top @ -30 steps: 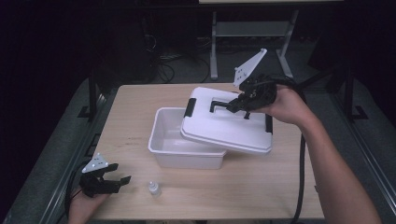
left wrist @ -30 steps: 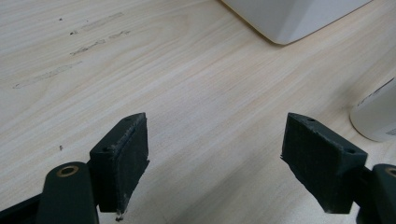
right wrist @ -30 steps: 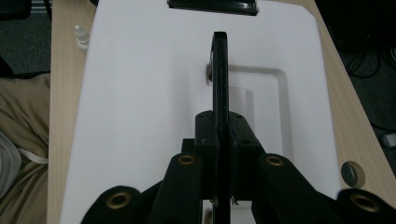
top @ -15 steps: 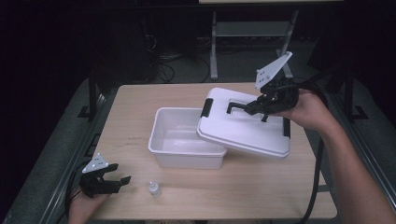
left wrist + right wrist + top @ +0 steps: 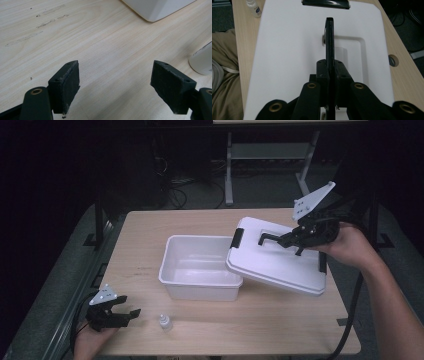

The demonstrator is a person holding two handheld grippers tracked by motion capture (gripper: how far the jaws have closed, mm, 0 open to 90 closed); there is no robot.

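The right tool (image 5: 292, 240), clenched on the lid's black handle (image 5: 267, 239), has carried the lid (image 5: 277, 262) toward 3 o'clock, uncovering the white bin (image 5: 200, 267); the left tool (image 5: 125, 312) rests released.

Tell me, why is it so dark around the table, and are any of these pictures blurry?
High view: light falls on the wooden table alone, the room behind stays nearly black. Left gripper view: the near jaws look soft, the wood grain sharp. Right gripper view: the white lid glares almost featureless, and its black handle reads as a dark strip.
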